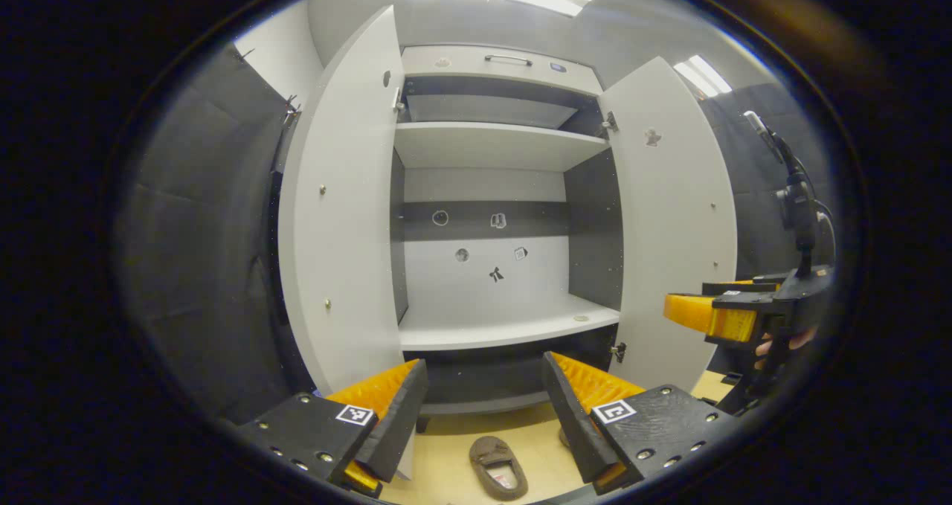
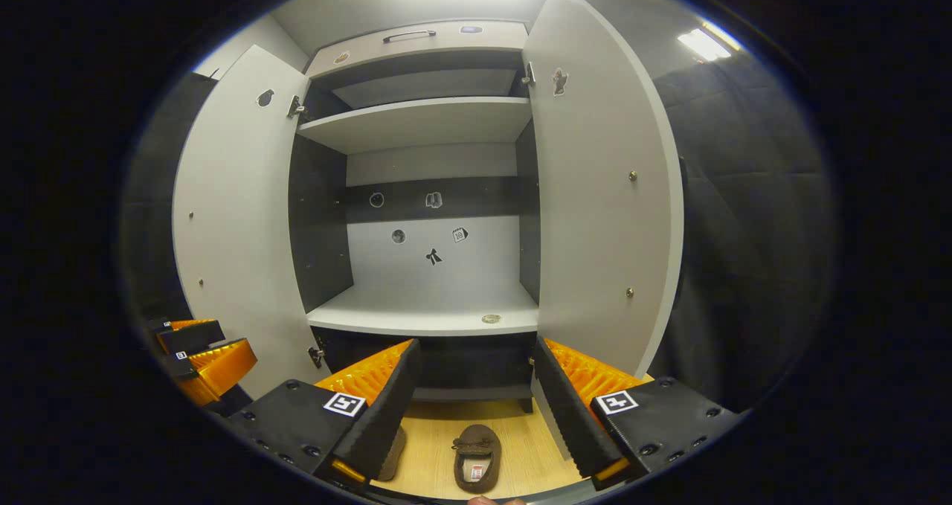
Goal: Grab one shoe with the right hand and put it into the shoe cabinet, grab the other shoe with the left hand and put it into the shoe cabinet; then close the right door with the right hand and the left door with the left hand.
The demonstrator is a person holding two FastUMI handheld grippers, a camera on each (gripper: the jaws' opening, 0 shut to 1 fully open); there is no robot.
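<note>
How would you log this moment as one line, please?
stage: pre-grasp | left tongs: open, empty | right tongs: open, empty | shoes: on floor | cabinet doors: open

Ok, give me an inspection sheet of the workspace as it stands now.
Surface: light wooden floor in front of the cabinet.
Job's things: shoe cabinet with both doors open, left door, right door; its shelves hold no shoes. One brown shoe lies on the floor, toe toward the cabinet; a second shoe is partly hidden behind the right gripper's finger.
Clutter: a small round object on the lower shelf; stickers on the back panel.
Grippers: left gripper jaws apart, empty; right gripper jaws apart, empty, above the shoes.
Cables: nothing seen.
Surroundings: black cloth walls, ceiling lights.
</note>
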